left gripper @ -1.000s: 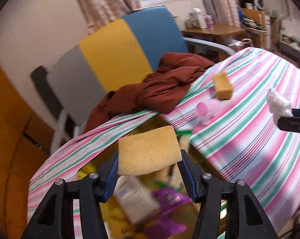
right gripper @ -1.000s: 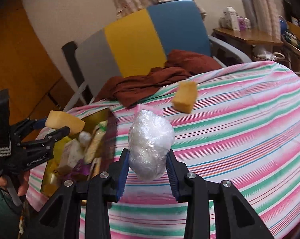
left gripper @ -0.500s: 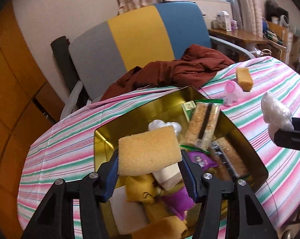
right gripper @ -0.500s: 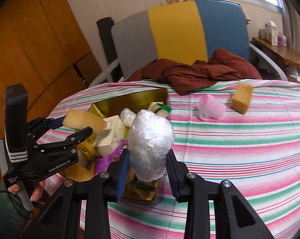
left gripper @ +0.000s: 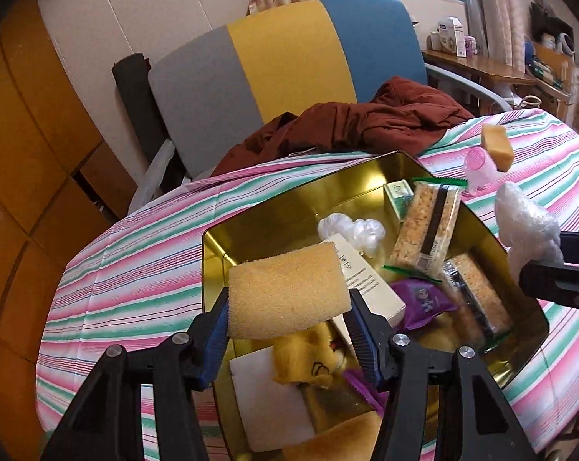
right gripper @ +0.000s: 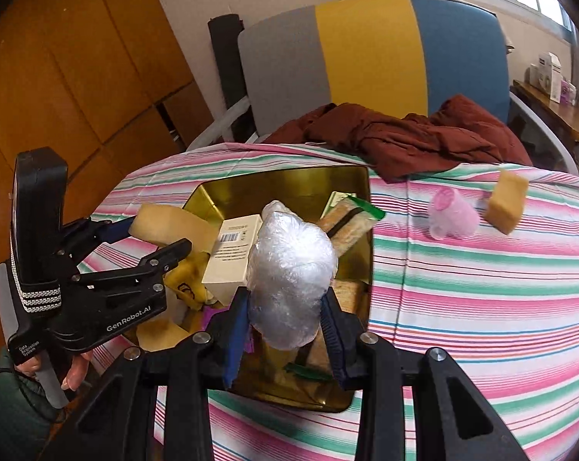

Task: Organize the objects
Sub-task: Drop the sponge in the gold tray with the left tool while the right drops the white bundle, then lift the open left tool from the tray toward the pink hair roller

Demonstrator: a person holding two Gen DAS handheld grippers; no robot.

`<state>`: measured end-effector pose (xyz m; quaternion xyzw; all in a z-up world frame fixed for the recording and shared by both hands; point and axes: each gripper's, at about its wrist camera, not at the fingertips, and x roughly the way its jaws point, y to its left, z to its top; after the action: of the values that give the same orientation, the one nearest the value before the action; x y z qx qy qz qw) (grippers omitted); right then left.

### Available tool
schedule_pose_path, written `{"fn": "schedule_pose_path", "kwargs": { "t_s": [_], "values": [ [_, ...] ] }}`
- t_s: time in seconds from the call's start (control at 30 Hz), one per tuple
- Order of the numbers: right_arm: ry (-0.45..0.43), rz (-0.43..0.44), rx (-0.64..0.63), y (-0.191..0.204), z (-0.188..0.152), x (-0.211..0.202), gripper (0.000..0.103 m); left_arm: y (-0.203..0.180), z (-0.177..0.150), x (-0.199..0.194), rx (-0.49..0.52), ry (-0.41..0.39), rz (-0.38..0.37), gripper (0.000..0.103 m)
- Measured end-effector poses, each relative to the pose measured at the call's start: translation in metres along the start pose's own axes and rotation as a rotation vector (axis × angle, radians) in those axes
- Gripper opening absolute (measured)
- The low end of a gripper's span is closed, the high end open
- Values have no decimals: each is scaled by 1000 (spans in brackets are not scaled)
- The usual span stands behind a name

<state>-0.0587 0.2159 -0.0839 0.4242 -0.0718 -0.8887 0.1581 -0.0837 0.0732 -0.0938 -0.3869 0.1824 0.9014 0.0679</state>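
Over the gold tin [left gripper: 251, 226], sponge [left gripper: 287, 292] clamped, plastic wad [right gripper: 291, 272] clamped

A flat yellow sponge [left gripper: 287, 294] is pinched at its two short edges, held level above the near left corner of the gold tin [left gripper: 251, 230]. A crumpled ball of clear plastic wrap [right gripper: 289, 272] is gripped upright over the middle of that tin. The tin sits open on the striped worktop [right gripper: 481, 288], crowded with a white carton [right gripper: 234, 247], wrapped cereal bars [left gripper: 427, 226], a purple packet [left gripper: 424, 299] and a yellow cloth [left gripper: 312, 357]. On the worktop at two o'clock from the tin, a pink cup [right gripper: 452, 217] lies tipped on its side just beside a second sponge block [right gripper: 506, 201].
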Motion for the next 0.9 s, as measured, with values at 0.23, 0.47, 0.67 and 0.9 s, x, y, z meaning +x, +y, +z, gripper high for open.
{"fn": "schedule_pose_path", "kwargs": {
  "t_s": [0.23, 0.47, 0.67, 0.9],
  "values": [
    [61, -36, -86, 24, 6, 33, 44, 15, -1, 10, -52, 3, 64, 96],
    [36, -30, -102, 28, 6, 30, 47, 21, 1, 16, -65, 11, 88, 97],
    [34, -61, -101, 25, 4, 28, 48, 20, 1, 18, -74, 41, 49, 97],
    [32, -66, -75, 16, 0, 25, 48, 16, 4, 11, -70, 18, 69, 97]
  ]
}}
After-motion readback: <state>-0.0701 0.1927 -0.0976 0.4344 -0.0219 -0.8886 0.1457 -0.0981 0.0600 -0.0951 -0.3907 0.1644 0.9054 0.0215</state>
